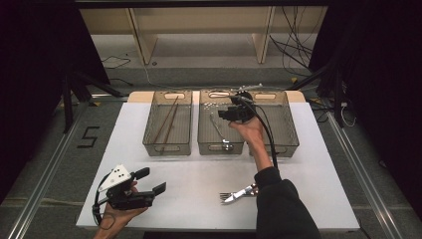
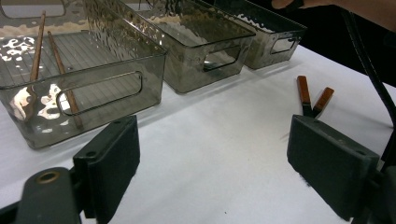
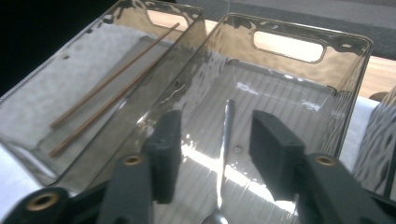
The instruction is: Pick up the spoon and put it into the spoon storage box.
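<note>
White desk (image 1: 199,194) under dark surroundings carries three smoked plastic bins in a row; at front left the left claw (image 1: 152,180) rests in a hand near the desk's edge, jaws spread and empty, bare surface ahead of it; the left bin (image 1: 167,123) holds two chopsticks (image 1: 168,121); the right claw (image 3: 212,140) hovers over the middle bin (image 1: 220,142), jaws parted above a spoon (image 3: 225,144) lying on its floor, seen close in the right gripper view; a fork (image 1: 238,195) lies near the front edge, and the left gripper view shows its brown handle beside a second one.
</note>
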`<state>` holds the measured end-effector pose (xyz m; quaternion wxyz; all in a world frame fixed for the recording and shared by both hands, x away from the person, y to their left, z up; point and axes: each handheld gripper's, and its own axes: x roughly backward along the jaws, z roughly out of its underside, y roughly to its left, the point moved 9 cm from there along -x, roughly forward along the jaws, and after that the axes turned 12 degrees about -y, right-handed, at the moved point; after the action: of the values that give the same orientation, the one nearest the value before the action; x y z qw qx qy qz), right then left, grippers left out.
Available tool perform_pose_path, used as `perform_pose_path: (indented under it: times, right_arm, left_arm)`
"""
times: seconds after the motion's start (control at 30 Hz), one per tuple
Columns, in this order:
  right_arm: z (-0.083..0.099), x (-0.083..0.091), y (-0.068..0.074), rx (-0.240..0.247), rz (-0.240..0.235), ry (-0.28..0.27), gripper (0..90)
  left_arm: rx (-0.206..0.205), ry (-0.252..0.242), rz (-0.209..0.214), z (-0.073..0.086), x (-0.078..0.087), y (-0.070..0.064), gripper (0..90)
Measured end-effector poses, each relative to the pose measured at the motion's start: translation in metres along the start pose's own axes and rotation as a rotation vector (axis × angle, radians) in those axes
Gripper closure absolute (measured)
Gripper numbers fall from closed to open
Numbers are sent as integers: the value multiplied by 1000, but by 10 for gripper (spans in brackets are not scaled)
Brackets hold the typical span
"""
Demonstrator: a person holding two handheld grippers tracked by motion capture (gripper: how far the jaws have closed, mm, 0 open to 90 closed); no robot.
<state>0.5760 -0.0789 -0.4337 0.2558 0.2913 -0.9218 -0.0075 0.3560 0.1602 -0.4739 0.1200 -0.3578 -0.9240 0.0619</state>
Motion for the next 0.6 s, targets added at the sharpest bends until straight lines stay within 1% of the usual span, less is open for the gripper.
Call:
perform_pose_path:
  times: [0.03,0.1,0.2,0.37,0.4,0.53,0.6]
  right_arm:
    - [-1,4,1,6,-12,4,487]
    - [-2,11,2,30,-17,5,452]
    - [-5,23,4,44,-46,3,408]
    - [-5,41,12,104,-91,11,351]
    - [-5,44,14,105,-98,16,347]
    - [3,58,22,154,-139,37,320]
    - [7,65,26,167,-160,43,307]
  left_arm:
    - [1,0,0,0,0,0,166]
    - [1,0,0,0,0,0,166]
    - [3,-1,0,0,0,0,165]
    - [0,0,-2,0,0,0,165]
    - [1,-1,-1,0,0,0,165]
    - [8,-6,2,-1,0,0,165]
    - [11,-8,2,-1,0,0,165]
